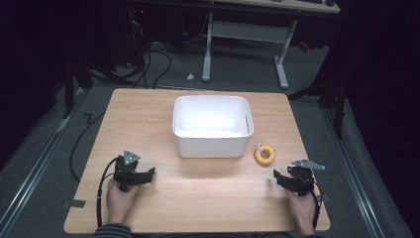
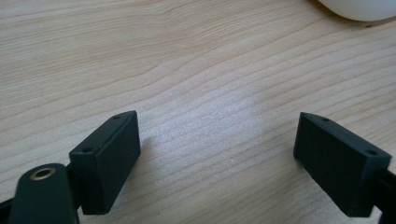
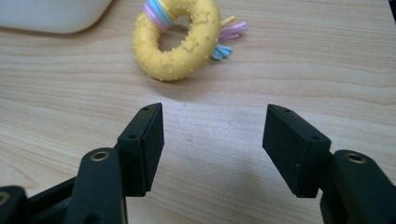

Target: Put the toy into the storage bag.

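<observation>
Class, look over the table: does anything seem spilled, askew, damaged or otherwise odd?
Nothing stands out. The white bin sits upright and square on the table, with no contents visible, and the yellow ring lies flat beside it, intact. Both grippers, left and right, are open, holding nothing.

The wooden table (image 1: 148, 119) carries a white tub (image 1: 212, 126) at its centre, toward 12 o'clock. A yellow ring toy (image 1: 265, 154) with coloured bands lies flat at 4 o'clock from the tub, just beside it and not touching.
</observation>
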A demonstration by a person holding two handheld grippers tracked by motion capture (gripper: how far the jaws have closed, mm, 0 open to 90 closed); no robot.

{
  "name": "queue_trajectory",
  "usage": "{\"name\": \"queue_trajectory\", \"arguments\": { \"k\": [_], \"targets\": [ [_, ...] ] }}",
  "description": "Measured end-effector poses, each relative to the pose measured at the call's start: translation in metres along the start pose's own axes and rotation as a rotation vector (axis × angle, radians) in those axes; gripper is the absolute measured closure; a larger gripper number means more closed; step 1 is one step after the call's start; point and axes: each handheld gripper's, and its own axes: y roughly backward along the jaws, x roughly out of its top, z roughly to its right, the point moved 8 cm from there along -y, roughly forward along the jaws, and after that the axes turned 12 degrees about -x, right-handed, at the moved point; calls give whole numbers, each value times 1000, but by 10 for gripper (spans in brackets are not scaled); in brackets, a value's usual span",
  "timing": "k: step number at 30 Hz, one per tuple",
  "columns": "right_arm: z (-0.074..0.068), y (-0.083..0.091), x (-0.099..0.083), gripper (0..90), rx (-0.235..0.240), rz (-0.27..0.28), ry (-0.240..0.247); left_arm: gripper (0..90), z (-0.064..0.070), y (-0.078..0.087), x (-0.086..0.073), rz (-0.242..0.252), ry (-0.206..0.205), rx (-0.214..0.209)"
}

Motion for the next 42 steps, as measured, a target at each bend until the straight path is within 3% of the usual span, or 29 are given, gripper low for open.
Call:
{"name": "queue_trajectory", "arguments": {
  "k": [10, 13, 22, 30, 42],
  "targets": [
    [-2, 9, 14, 417, 32, 12, -4, 149, 0, 0, 0, 0, 0, 0],
    [1, 14, 21, 419, 46, 18, -26, 149, 0, 0, 0, 1, 2, 0],
    [4, 20, 39, 416, 47, 31, 17, 150, 0, 0, 0, 2, 3, 2],
    [-1, 13, 54, 427, 56, 6, 58, 150, 0, 0, 0, 2, 3, 3],
    [-6, -2, 69, 429, 50, -35, 79, 150, 0, 1, -1, 2, 3, 2]
  ]
}}
